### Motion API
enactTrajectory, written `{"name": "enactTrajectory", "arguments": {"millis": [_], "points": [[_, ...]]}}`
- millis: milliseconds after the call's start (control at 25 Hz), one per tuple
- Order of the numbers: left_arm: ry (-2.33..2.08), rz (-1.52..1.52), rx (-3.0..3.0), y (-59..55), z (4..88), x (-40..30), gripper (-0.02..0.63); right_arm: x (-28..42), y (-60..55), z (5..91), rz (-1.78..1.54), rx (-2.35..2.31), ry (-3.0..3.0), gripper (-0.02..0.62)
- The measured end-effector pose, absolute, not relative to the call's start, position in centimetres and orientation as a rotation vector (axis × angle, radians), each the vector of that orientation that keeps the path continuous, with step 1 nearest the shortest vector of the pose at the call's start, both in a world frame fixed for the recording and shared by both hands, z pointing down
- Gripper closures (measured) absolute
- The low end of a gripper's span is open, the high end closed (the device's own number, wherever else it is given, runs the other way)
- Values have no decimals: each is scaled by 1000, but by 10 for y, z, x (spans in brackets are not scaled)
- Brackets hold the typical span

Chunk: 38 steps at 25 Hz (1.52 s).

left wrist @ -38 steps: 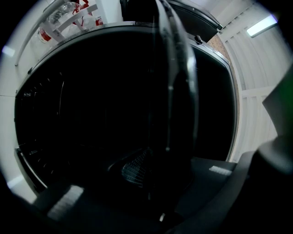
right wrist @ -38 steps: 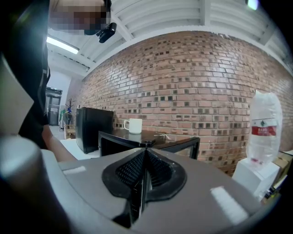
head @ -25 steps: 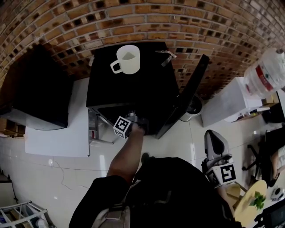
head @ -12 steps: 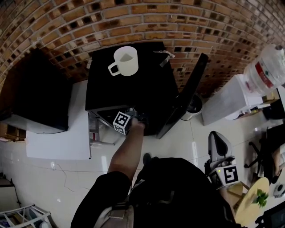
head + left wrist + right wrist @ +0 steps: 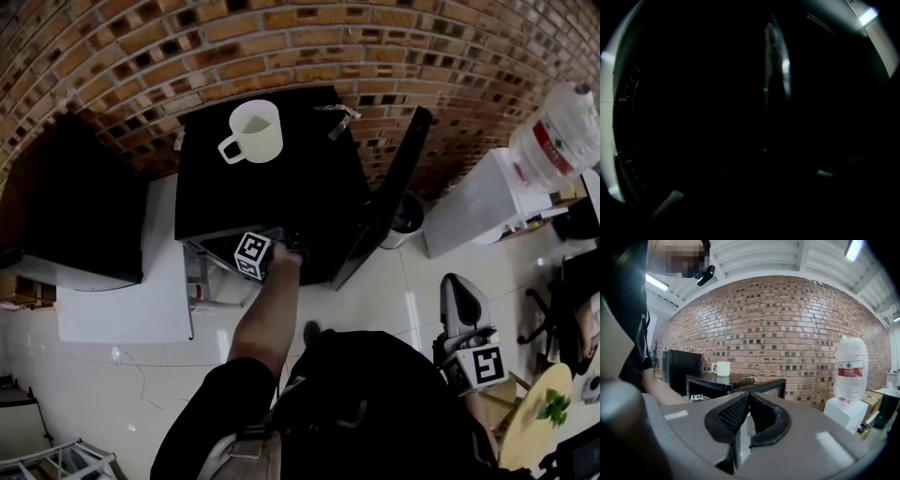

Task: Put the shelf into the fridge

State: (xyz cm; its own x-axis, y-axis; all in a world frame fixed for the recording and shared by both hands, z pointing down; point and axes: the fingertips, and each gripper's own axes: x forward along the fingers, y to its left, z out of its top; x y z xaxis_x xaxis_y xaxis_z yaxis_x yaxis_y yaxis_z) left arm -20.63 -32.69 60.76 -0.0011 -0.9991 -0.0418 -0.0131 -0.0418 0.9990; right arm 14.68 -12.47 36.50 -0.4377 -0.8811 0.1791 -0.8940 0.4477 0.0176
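The black mini fridge (image 5: 272, 187) stands against the brick wall with its door (image 5: 384, 202) swung open to the right. My left gripper (image 5: 265, 247) reaches into the fridge opening, and only its marker cube shows below the top's edge. Its jaws are opening. The left gripper view is almost black: a thin pale upright edge (image 5: 774, 61) shows ahead, perhaps the shelf, and I cannot tell whether the jaws hold it. My right gripper (image 5: 749, 416) is shut and empty, held back at the person's right side (image 5: 457, 298).
A white mug (image 5: 251, 133) stands on the fridge top. A black cabinet (image 5: 75, 197) and a low white table (image 5: 131, 281) are to the left. A bin (image 5: 408, 220), a white cabinet (image 5: 473, 211) and a water bottle (image 5: 553, 141) are to the right.
The left gripper's cube has shifted slightly further under the fridge top's edge. The right gripper has stayed at the person's side.
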Motion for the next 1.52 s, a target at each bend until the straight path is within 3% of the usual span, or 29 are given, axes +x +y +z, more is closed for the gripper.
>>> {"name": "enactTrajectory", "arguments": {"millis": [320,480,560,680,840,1520], "points": [[-1203,-1223,1251,-332,616,-207,578,150,-123,364,120,1588,-2525,589],[-1190,-1269,1278,-331,608,-208,544,149,-120,363,108,1589,-2526,589],[-1188,-1293,1265,-331,606,-211,512,146,-118,362,98,1575,-2530,589],[-1207,-1324,1244,-327,609,-218,382,145,-115,362,91,1572,-2529,589],[-1205,-1326,1251,-318,610,-214,347,149,-110,362,105,1585,-2528,589],[-1182,-1257,1302,-248,595,-169,349,156,-87,372,183,1520,-2624,589]]}}
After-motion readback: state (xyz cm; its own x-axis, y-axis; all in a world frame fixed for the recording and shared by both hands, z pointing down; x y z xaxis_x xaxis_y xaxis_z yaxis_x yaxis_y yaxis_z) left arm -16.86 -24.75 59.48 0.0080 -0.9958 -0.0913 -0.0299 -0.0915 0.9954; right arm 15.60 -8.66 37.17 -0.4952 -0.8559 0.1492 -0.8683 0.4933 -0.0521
